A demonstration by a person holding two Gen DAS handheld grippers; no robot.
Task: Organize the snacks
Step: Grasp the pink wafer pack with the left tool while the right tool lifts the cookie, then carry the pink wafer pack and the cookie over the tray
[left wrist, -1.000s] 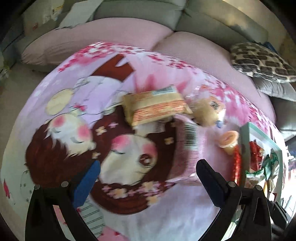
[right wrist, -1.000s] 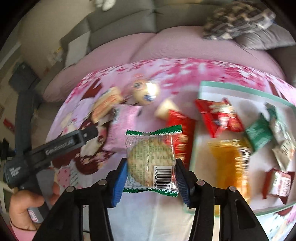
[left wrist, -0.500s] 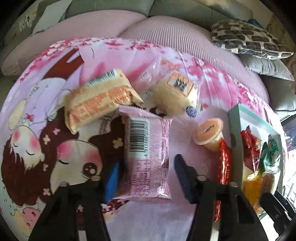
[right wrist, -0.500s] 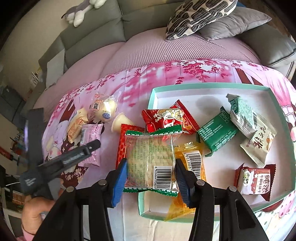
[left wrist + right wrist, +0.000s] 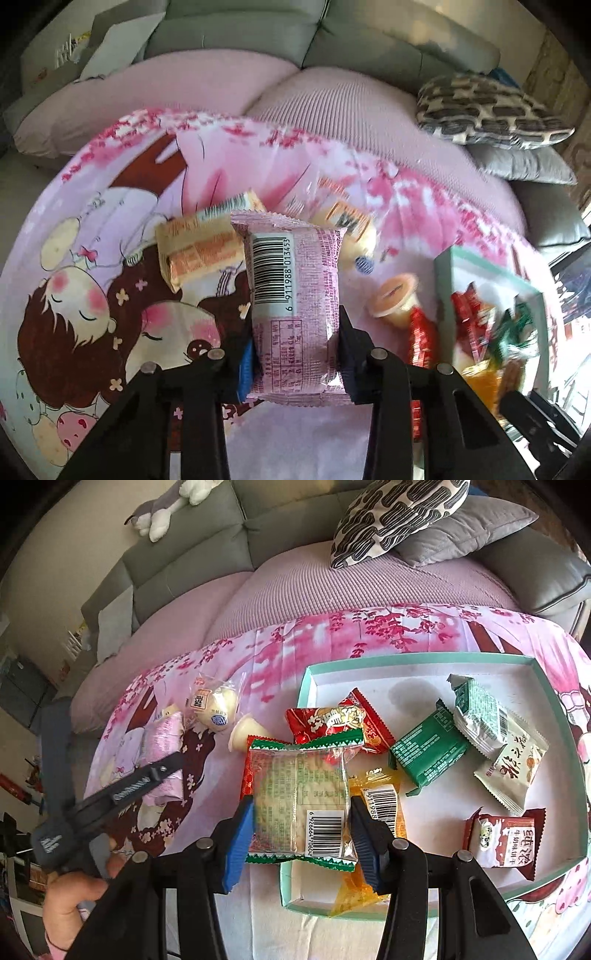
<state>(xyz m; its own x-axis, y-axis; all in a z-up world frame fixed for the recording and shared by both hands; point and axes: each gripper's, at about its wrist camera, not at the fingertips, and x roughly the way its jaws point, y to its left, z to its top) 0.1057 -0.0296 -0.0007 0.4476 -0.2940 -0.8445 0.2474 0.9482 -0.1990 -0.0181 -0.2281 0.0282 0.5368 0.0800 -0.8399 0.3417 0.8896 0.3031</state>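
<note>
The left gripper (image 5: 295, 354) is clamped on a pink foil snack packet with a white barcode panel (image 5: 293, 295), held above a pink cartoon-print cloth (image 5: 92, 295) where an orange-and-cream wrapped snack bar (image 5: 199, 251) and a small orange-lidded jelly cup (image 5: 395, 299) lie. The right gripper (image 5: 301, 834) is clamped on a clear cracker packet with green zigzag edges (image 5: 301, 797), held over the near left edge of a shallow teal-rimmed white cardboard tray (image 5: 417, 657). Inside the tray lie a red packet (image 5: 332, 720), a dark green packet (image 5: 428, 753) and other wrapped snacks.
</note>
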